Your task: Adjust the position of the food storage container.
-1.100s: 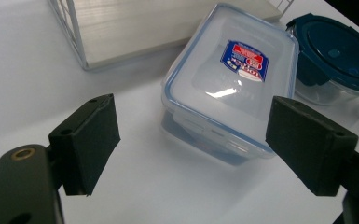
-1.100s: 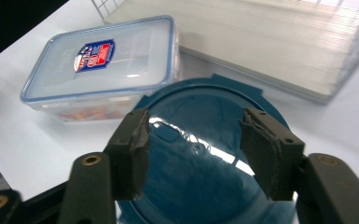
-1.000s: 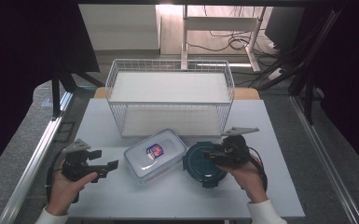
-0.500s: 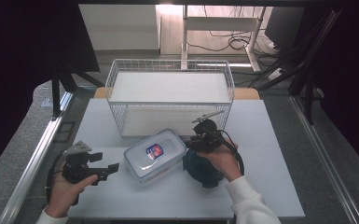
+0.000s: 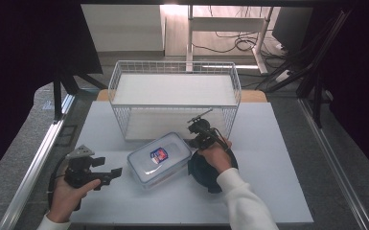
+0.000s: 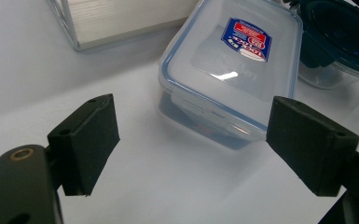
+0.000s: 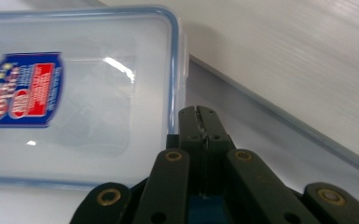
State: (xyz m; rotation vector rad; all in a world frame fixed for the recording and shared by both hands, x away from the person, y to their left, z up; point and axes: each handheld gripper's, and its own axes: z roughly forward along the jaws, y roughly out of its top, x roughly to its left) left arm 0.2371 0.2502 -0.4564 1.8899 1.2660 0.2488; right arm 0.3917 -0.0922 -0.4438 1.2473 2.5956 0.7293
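Right gripper [image 5: 195,135] reaches beside the clear container [image 5: 159,158], jaws just closed, empty; left gripper [image 5: 106,175] level, jaws wide

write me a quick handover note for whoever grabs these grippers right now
Left gripper: open, empty, low over the table, aimed at the near end of the clear lidded food container.
Right gripper: jaws have just closed, nothing between them; tips sit by the container's edge on the side facing the wire basket.
Dark round container: beside the clear one, under the right hand.
Done: nothing gripped, both containers on the white table.
Left: probably grip and move the clear container; the goal looks like the basket, but that is a guess.
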